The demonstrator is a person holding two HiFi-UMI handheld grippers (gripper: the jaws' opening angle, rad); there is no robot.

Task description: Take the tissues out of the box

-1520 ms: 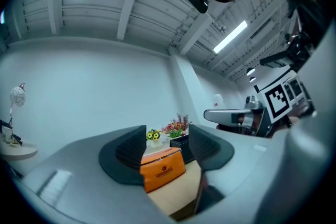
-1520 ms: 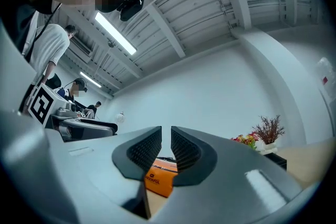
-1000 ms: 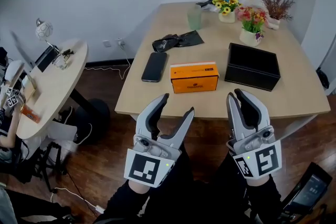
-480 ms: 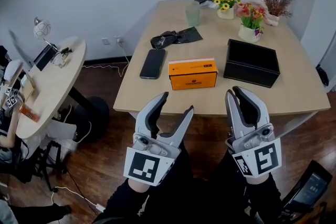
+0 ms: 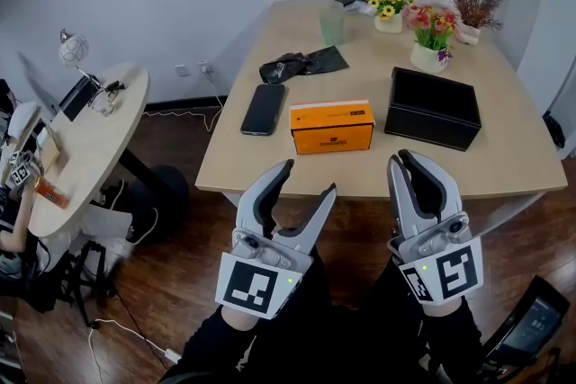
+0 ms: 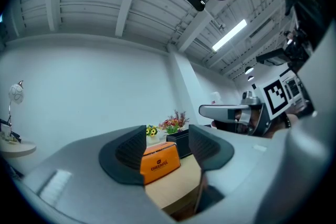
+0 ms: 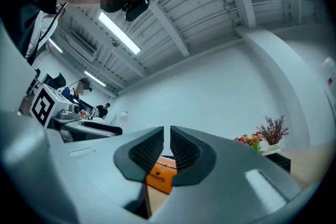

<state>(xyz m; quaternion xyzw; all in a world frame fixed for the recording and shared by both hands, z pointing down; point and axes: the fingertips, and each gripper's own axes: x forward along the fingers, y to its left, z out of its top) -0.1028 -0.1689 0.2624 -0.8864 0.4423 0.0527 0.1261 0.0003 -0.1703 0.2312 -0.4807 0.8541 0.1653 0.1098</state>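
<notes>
An orange tissue box [image 5: 332, 127] lies shut on the wooden table [image 5: 504, 159], near its middle. No tissue shows. Both grippers hover in front of the table's near edge, well short of the box. My left gripper [image 5: 308, 177] is open with nothing between its fingers; in the left gripper view the box [image 6: 159, 162] shows through the gap of that gripper [image 6: 167, 145]. My right gripper [image 5: 403, 157] has its jaws closing down to a thin slit, empty. The right gripper view shows the box [image 7: 160, 176] below the nearly touching pads of the right gripper [image 7: 167, 149].
A black open box [image 5: 432, 110] stands right of the tissue box, a dark phone [image 5: 265, 110] left of it. Behind are a black cloth [image 5: 301, 66], a green cup [image 5: 332, 24] and flower pots [image 5: 430, 39]. A round side table [image 5: 81, 148] stands at far left.
The right gripper's jaws have drawn together from a clear gap to almost touching. The left gripper stays open. The view shifted slightly; the box sits a bit higher in the picture.
</notes>
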